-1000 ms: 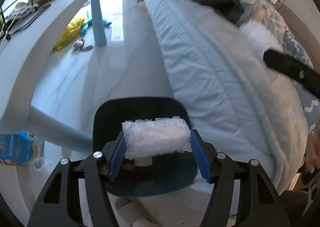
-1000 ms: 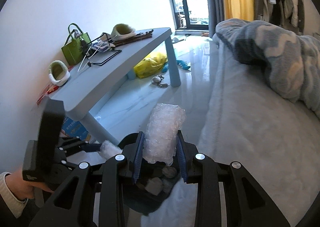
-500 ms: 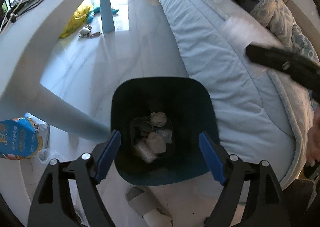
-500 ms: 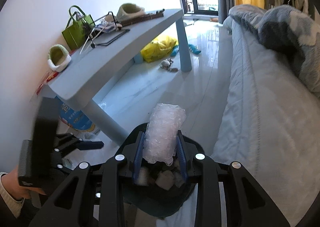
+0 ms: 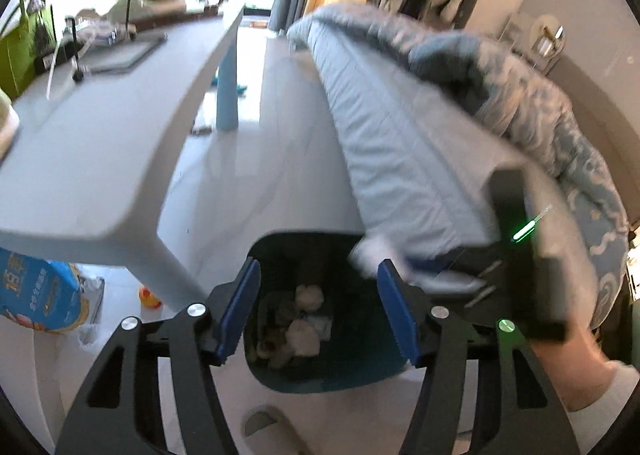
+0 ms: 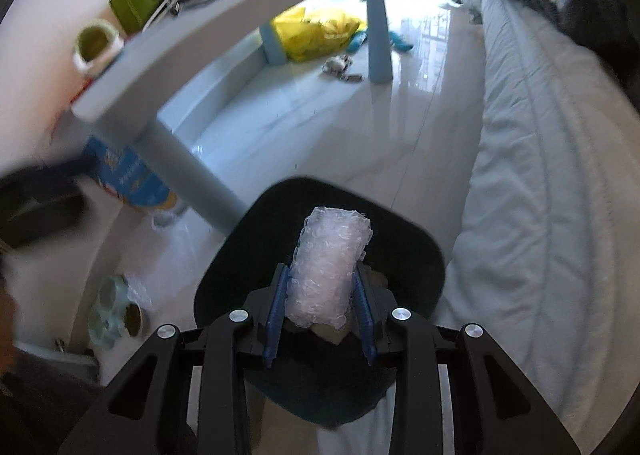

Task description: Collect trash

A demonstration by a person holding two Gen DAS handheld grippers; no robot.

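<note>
Bubble wrap hangs clamped in the right tongs over the bin — left tongs, now wide and empty, already dropped theirs.

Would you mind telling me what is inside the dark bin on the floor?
The bin holds several pale crumpled scraps at the bottom. In the right wrist view, the bubble wrap held above it by the right gripper covers most of them.

The bin stands on the floor between the bed, to its right, and the surface, to its left. Crumpled scraps lie in it; my roll hangs above it, maybe touching nothing.
</note>
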